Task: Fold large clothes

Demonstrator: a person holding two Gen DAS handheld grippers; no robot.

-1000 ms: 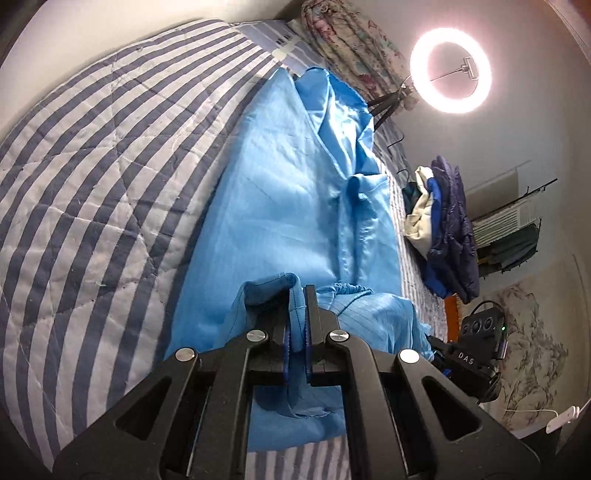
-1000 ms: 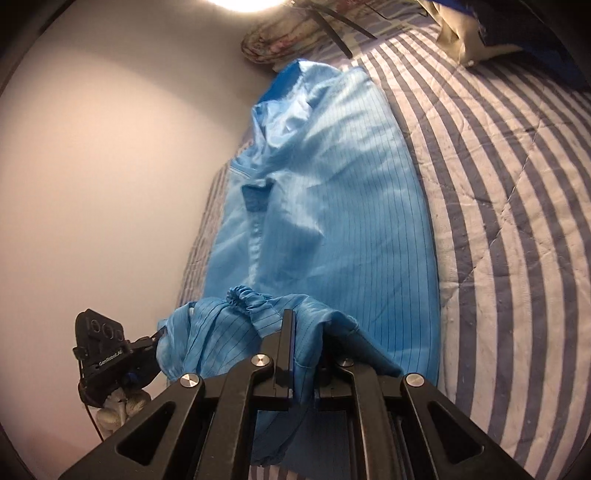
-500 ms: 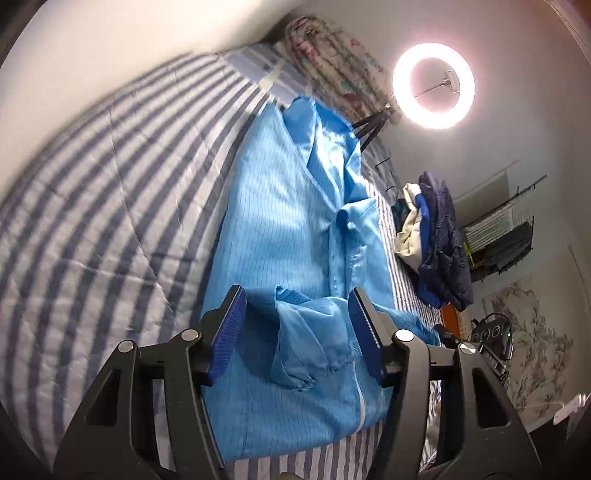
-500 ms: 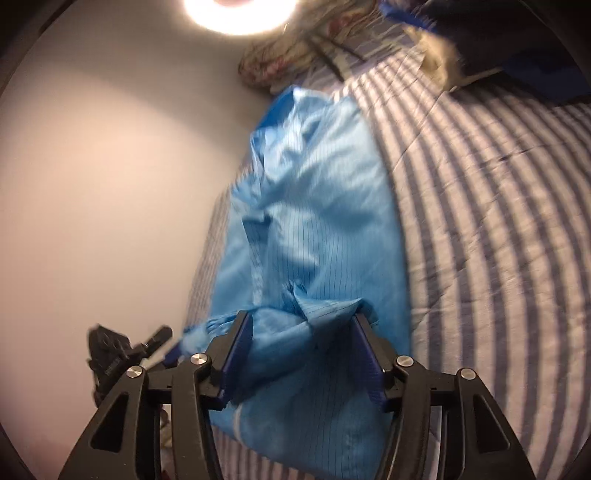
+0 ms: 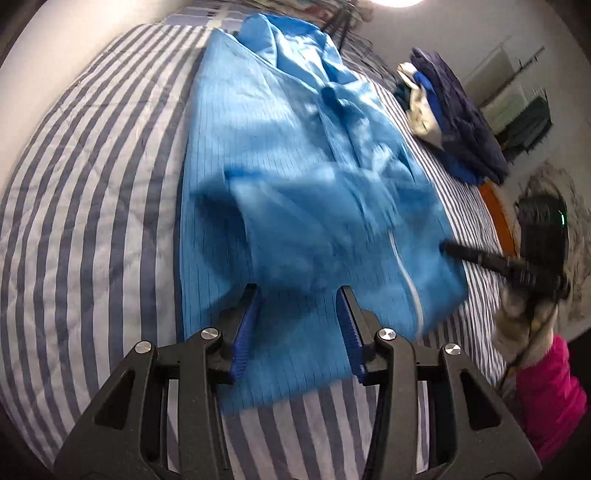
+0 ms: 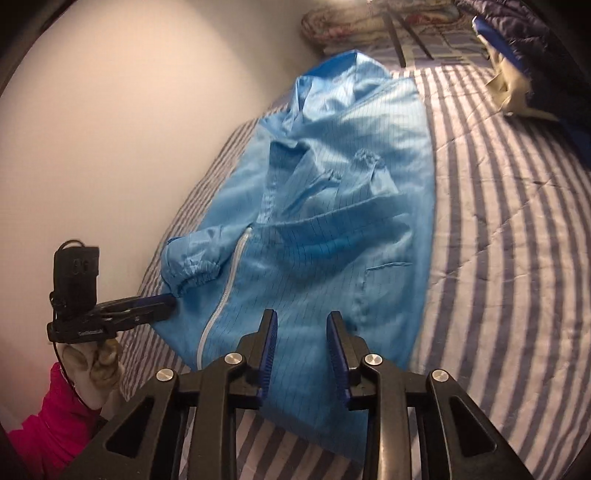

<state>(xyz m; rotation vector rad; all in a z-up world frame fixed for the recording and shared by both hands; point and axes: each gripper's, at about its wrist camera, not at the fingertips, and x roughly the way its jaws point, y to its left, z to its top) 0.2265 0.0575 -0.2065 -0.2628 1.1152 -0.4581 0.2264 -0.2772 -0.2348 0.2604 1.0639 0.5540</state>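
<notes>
While left wrist blurs, right wrist shows coat zipper.

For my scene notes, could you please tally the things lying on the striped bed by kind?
Light blue garments, spread flat: 1, the blue zip coat
Heaps of dark blue and cream clothes: 1, the clothes pile
Floral bundles at the bed's far end: 1, the floral bedding
Total: 3

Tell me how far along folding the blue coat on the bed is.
Done: both sleeves of the blue coat lie folded across its front on the striped bed. In hand: nothing; the left hand-held gripper and right hand-held gripper are closing with no cloth pinched. Left: folding the long body, which lies at full length.
</notes>
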